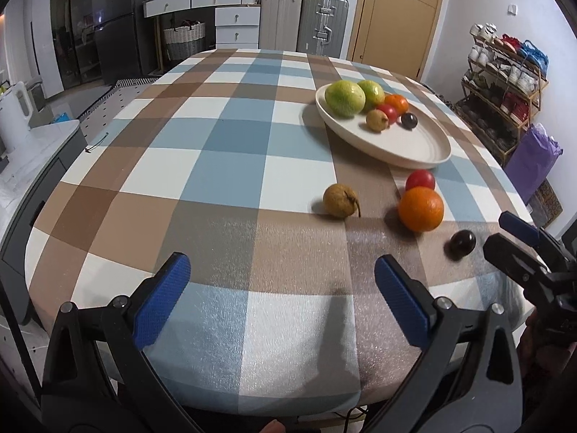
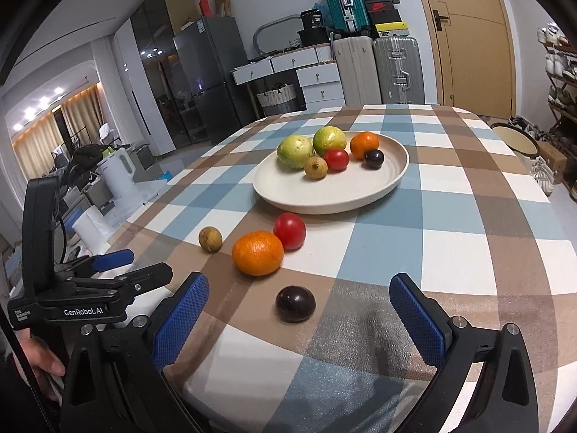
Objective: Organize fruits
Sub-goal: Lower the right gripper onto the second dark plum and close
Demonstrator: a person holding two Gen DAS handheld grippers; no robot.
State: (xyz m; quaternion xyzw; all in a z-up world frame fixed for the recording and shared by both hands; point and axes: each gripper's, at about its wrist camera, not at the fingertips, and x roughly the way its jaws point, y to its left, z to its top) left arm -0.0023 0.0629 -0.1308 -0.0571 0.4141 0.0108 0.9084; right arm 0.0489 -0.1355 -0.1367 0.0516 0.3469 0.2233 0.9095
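Observation:
A cream plate [image 1: 414, 146] [image 2: 324, 195] on the checked tablecloth holds two green fruits, a small orange, a red tomato, a yellow-brown fruit and a dark plum. Loose on the cloth lie a brown pear-like fruit [image 1: 340, 200] [image 2: 210, 239], an orange [image 1: 421, 208] [image 2: 257, 252], a red tomato [image 1: 420, 180] [image 2: 289, 231] and a dark plum [image 1: 462, 243] [image 2: 295, 303]. My left gripper [image 1: 281, 278] is open and empty over the near table edge. My right gripper [image 2: 299, 310] is open, with the plum just beyond its fingertips.
The right gripper shows at the right edge of the left wrist view [image 1: 523, 249]; the left gripper shows at the left of the right wrist view [image 2: 108, 270]. Suitcases [image 1: 322, 23], drawers and a door stand behind the table. A shoe rack [image 1: 505, 83] is at the right.

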